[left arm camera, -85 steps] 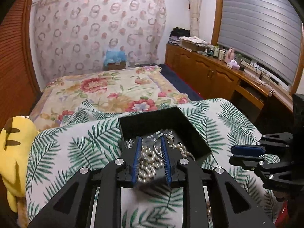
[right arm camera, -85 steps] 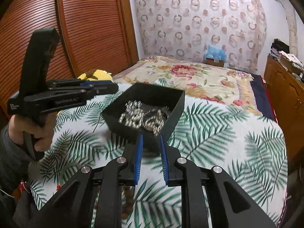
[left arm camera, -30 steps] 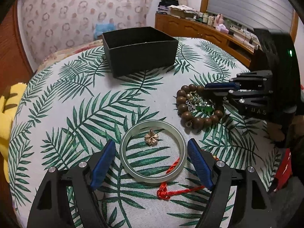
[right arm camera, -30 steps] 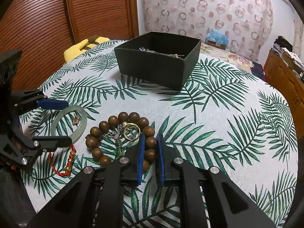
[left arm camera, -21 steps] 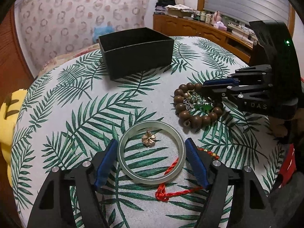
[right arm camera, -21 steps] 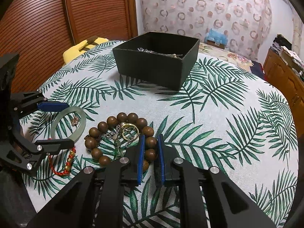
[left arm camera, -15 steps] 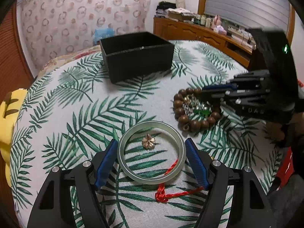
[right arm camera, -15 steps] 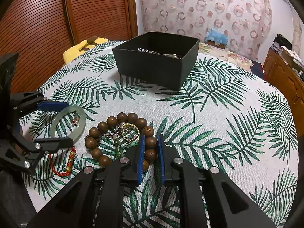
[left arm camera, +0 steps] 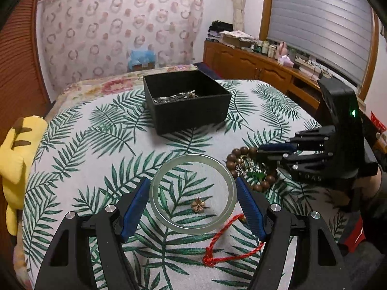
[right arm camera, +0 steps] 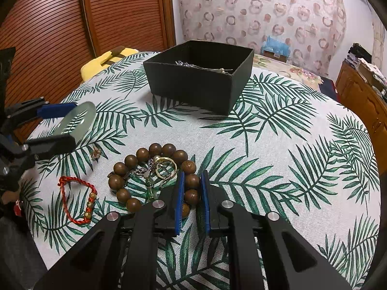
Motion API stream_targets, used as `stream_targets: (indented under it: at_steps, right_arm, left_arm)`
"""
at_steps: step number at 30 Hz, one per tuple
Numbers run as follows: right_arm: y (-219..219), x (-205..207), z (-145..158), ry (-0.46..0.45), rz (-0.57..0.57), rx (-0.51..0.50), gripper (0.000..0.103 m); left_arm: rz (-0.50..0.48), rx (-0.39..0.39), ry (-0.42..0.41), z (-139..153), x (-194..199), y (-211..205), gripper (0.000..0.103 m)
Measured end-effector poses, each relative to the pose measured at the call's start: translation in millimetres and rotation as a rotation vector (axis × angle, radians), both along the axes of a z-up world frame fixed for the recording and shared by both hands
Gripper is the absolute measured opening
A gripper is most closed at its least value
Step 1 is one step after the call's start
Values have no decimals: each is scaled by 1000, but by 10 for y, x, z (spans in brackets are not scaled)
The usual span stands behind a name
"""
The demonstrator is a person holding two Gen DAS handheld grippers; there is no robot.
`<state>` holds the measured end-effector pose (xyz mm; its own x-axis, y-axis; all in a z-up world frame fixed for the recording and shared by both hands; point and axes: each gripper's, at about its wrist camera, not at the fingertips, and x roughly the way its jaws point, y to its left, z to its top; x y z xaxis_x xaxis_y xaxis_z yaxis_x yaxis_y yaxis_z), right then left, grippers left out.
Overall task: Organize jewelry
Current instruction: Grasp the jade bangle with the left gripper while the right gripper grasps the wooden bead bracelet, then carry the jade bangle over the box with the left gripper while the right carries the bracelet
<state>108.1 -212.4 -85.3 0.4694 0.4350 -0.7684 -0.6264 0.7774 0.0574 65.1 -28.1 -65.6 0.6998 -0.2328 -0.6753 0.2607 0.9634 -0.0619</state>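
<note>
Counting, bench: one leaf-print cloth is seen covering it, with all the jewelry laid on top.
Box: one black open box is set at the far side of the bench; a tangle of silvery metal pieces is seen lying inside.
Bangle: one pale green ring is pinched across its width by the left claw, a blue pad pressed on each side; in the right wrist view it is seen raised clear of the cloth.
Flower charm: one small gold piece is left on the cloth, framed by the bangle in the left wrist view.
Red cord bracelet: one, strung with gold beads, is laid near the front edge.
Bead bracelet: one loop of brown wooden beads is laid flat; small rings and chains are heaped inside it.
Right claw: its pads are pressed onto a bead of the bead bracelet, which is not lifted.
Plush toy: one yellow toy is seen beside the bench.
</note>
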Motion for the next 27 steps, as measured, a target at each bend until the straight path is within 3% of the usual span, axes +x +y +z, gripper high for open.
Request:
stream_targets:
  at_steps: [11,27]
  right_arm:
    - [-93,-6,111,-22,10,68,15]
    - [-32,-212,855,-195,62,105,15]
  left_arm:
    - [20,-5,-41,122,79,59,69]
    - [23,-14,-99,306,228,98,69]
